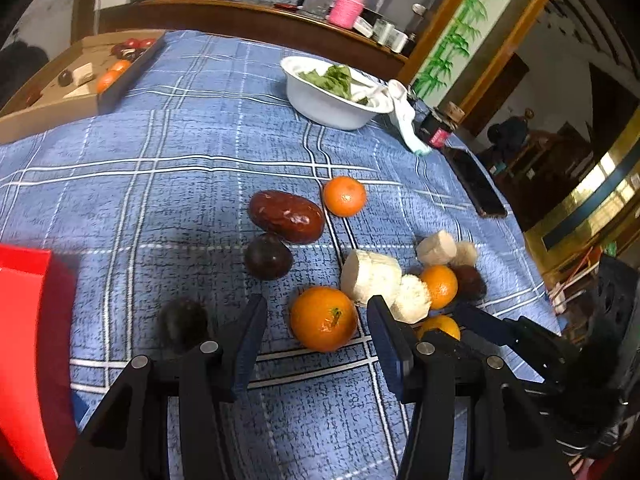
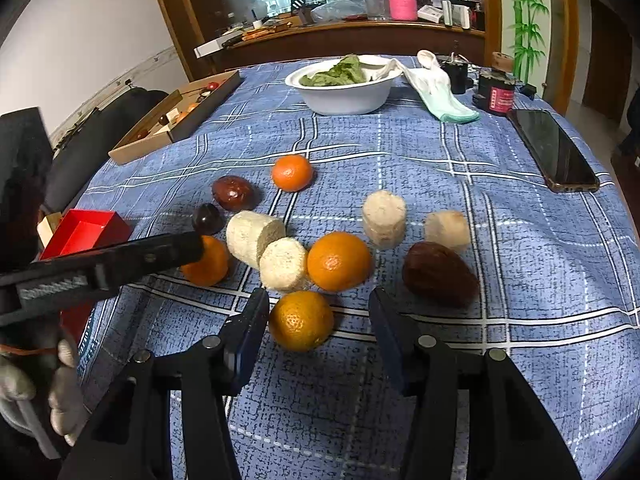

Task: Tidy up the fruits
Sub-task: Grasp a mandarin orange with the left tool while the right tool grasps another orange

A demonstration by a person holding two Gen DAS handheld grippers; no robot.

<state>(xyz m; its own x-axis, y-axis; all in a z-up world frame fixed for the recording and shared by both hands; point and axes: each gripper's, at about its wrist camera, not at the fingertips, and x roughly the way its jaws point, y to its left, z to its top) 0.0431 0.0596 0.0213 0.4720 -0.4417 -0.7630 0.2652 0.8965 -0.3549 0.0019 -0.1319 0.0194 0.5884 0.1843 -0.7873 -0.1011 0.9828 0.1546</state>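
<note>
Left gripper jaws are held apart around a round orange tangerine. Right gripper jaws are held apart around another orange tangerine on the blue plaid-clothed counter.

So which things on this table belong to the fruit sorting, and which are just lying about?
Job:
oranges
brown fruits
dark round fruits
pale cut chunks
red box
cardboard tray

Lying about:
white bowl
phone
cloth
dark jar
</note>
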